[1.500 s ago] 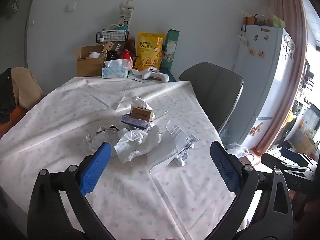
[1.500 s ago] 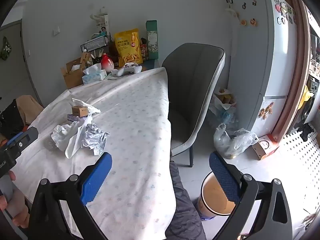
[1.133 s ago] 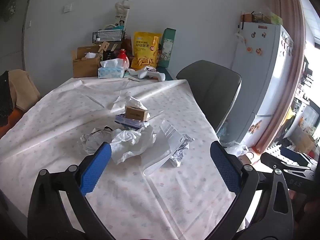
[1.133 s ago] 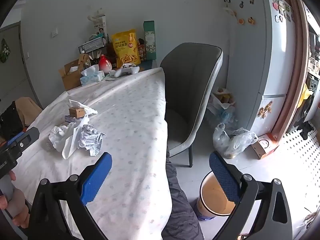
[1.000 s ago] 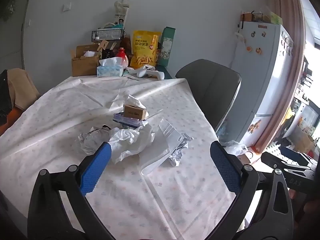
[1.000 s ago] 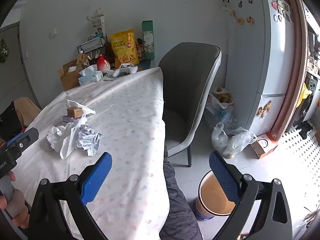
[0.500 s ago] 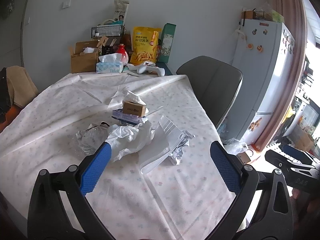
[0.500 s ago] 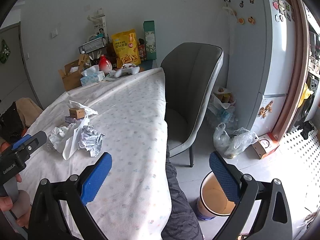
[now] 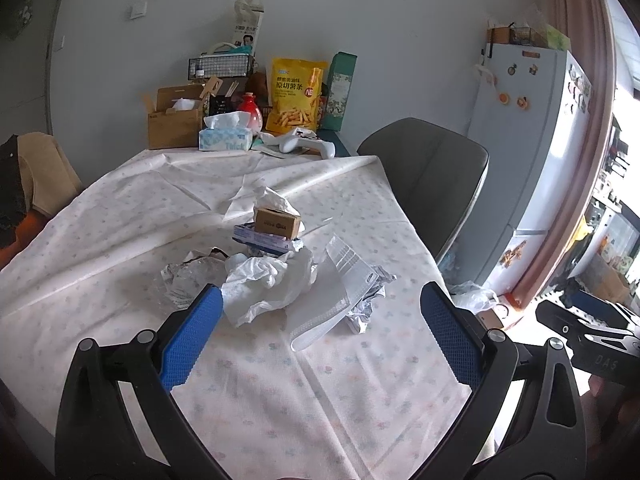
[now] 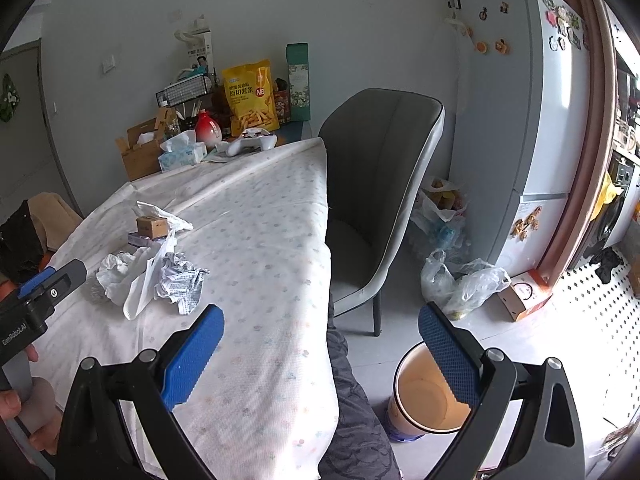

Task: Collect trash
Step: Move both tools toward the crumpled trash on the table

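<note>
Both grippers barely shift. Left gripper (image 9: 320, 336) hangs wide open, crumpled trash (image 9: 268, 284) just ahead between its jaws. Right gripper (image 10: 320, 348) gapes empty, bin (image 10: 430, 394) below.

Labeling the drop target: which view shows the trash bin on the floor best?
Right wrist view. The trash bin stands open on the floor beside the table, its rim and inside visible, partly behind a pad of the open right gripper. The left wrist view does not show it at all.

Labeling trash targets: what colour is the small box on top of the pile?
Brown cardboard: the small box shows best in the left wrist view.
</note>
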Demonstrator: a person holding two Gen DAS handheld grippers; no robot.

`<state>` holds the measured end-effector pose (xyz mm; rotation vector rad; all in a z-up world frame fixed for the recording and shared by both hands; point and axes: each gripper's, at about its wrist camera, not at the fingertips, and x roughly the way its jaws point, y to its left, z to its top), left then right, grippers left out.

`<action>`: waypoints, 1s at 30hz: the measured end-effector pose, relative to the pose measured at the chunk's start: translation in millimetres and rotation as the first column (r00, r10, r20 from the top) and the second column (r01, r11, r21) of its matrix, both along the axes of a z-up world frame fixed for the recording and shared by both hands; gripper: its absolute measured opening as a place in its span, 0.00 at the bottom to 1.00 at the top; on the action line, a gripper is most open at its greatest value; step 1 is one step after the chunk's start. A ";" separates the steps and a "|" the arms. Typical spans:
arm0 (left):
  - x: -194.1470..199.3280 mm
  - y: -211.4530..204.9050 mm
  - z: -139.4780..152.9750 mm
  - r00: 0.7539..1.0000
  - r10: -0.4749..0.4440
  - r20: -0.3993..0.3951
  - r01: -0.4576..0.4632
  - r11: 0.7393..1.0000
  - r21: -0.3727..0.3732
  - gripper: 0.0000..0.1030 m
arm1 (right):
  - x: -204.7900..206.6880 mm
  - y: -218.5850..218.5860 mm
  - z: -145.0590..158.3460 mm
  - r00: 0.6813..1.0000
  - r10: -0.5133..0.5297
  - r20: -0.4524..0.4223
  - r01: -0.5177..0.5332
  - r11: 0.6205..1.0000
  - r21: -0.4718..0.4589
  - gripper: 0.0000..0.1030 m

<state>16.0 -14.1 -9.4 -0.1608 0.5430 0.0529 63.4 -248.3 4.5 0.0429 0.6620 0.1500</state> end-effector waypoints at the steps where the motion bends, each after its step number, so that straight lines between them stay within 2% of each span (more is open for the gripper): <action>1: -3.7 6.3 -1.0 1.000 0.000 -0.001 0.000 1.000 -0.001 0.96 | 0.4 -0.2 0.2 1.000 0.000 0.000 0.000 1.000 -0.001 0.93; 14: -5.5 2.9 8.2 1.000 -0.006 0.012 0.005 1.000 0.013 0.96 | 3.6 -4.1 -5.1 1.000 -0.016 -0.020 0.016 1.000 -0.001 0.93; 30: -4.0 -6.5 10.3 1.000 -0.021 0.021 0.020 1.000 0.017 0.96 | -1.7 -12.1 8.8 0.999 -0.021 0.034 0.021 1.000 0.003 0.93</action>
